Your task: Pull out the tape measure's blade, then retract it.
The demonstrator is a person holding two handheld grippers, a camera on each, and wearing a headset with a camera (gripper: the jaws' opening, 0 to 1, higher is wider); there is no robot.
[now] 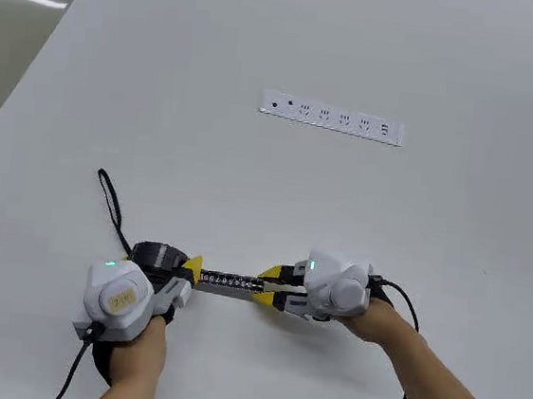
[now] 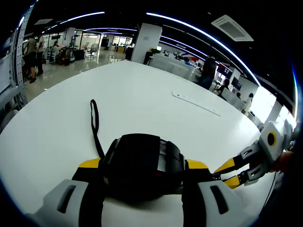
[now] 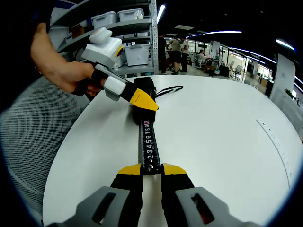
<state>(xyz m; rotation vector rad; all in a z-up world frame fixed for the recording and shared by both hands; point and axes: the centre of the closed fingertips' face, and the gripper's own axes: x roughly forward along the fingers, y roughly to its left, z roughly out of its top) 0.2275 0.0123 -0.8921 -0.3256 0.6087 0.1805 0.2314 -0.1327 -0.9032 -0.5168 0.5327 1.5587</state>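
Observation:
A black tape measure (image 1: 157,257) rests on the white table (image 1: 291,59), with its black wrist strap (image 1: 112,200) trailing to the far left. My left gripper (image 1: 185,274) is shut on its case (image 2: 142,163), yellow fingertips at both sides. A short length of blade (image 1: 229,281) runs out to the right, numbers showing (image 3: 147,144). My right gripper (image 1: 268,285) is shut on the blade's end (image 3: 150,166). The left gripper (image 3: 137,97) holds the case (image 3: 143,87) at the far end in the right gripper view.
A white power strip (image 1: 332,117) lies flat farther back on the table (image 2: 142,94). The table's left edge runs diagonally, with floor (image 1: 18,21) beyond. Shelves with bins (image 3: 128,33) and a mesh chair (image 3: 33,156) stand off the table.

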